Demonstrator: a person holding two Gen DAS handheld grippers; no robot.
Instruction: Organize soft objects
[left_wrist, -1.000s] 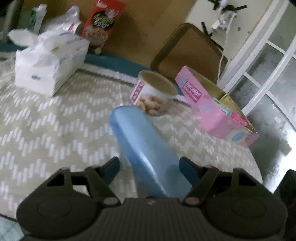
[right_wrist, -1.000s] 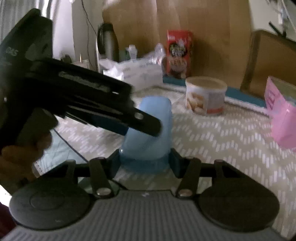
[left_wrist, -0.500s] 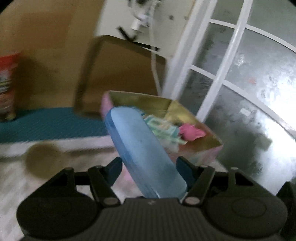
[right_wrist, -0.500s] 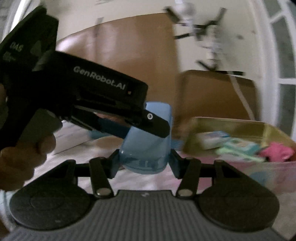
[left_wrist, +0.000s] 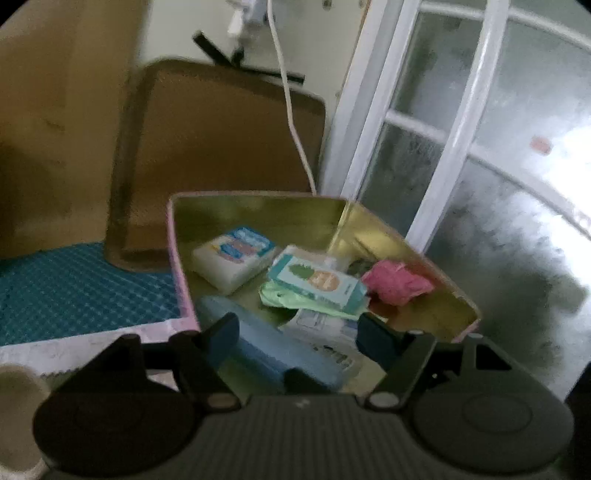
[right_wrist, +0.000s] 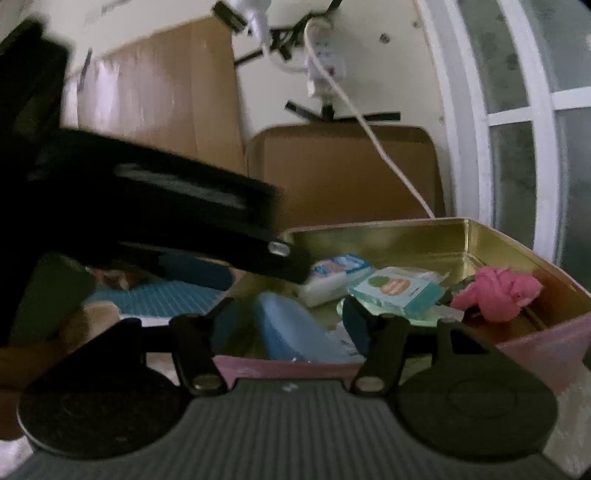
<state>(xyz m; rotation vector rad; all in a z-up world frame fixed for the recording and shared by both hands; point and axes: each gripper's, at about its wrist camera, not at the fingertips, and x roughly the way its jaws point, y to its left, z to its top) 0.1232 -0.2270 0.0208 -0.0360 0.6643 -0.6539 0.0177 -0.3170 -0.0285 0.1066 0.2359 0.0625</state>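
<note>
A light blue soft case (left_wrist: 269, 343) lies inside the pink box with gold lining (left_wrist: 258, 210), at its near left corner. My left gripper (left_wrist: 297, 330) is open above it, fingers apart and not clamping it. In the right wrist view the case (right_wrist: 295, 332) lies in the box (right_wrist: 535, 336) between the fingers of my open right gripper (right_wrist: 290, 319). The left gripper's black body (right_wrist: 155, 206) crosses that view from the left. The box also holds a white tissue pack (left_wrist: 232, 258), a teal wipes pack (left_wrist: 317, 282) and a pink cloth ball (left_wrist: 395, 282).
A brown chair back (left_wrist: 221, 147) stands behind the box. A teal mat (left_wrist: 74, 291) and a white cloth edge lie left of it. A white cable (left_wrist: 291, 110) hangs from a wall plug. A white-framed glass door (left_wrist: 443, 129) is at the right.
Both grippers carried the blue case from the table to the pink box, then opened. The case now lies inside the box, released.
</note>
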